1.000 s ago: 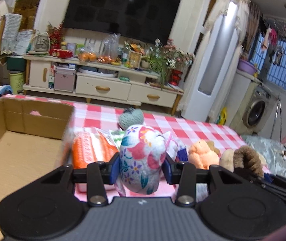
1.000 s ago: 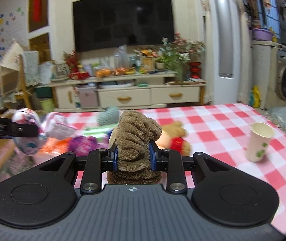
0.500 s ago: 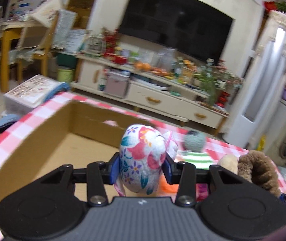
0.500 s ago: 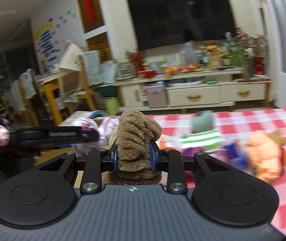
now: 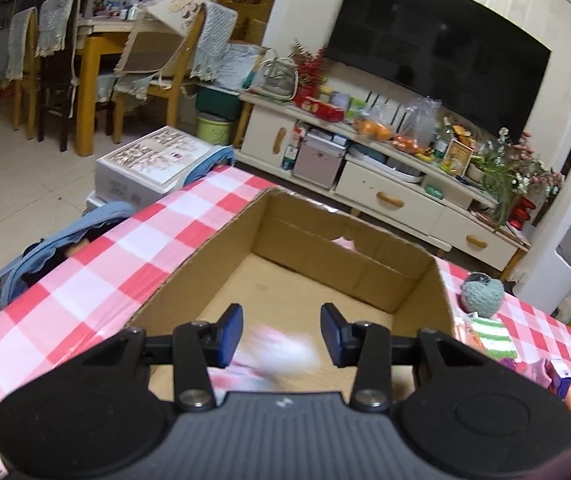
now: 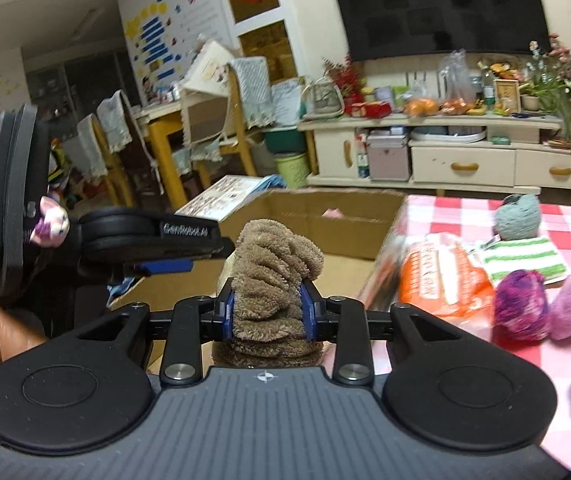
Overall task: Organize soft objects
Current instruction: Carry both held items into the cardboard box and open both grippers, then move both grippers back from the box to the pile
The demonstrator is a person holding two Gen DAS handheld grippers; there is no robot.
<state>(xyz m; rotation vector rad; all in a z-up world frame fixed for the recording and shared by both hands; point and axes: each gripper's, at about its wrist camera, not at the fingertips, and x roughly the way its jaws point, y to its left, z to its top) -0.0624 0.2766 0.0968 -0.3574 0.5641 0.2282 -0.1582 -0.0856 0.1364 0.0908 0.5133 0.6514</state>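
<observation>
over the cardboard box [image 5: 325, 248], left hand-held gripper [image 5: 281, 330] gapes; right hand-held gripper [image 6: 269, 310] clamps brown plush [image 6: 273, 276].

A brown fuzzy plush [image 6: 271, 280] sits upright, pinched; a blurred pink-white toy [image 5: 281, 350], probably floral, is inside the cardboard box [image 5: 349, 256].

A cardboard box [image 5: 327, 258] fills the middle of the left wrist frame, open at the top, its floor mostly bare, walled on 4 sides. Lower right in the right wrist frame, an orange packet [image 6: 441, 276] and yarn balls [image 6: 521, 304] crowd the tablecloth [image 6: 465, 210] beside the box.
</observation>
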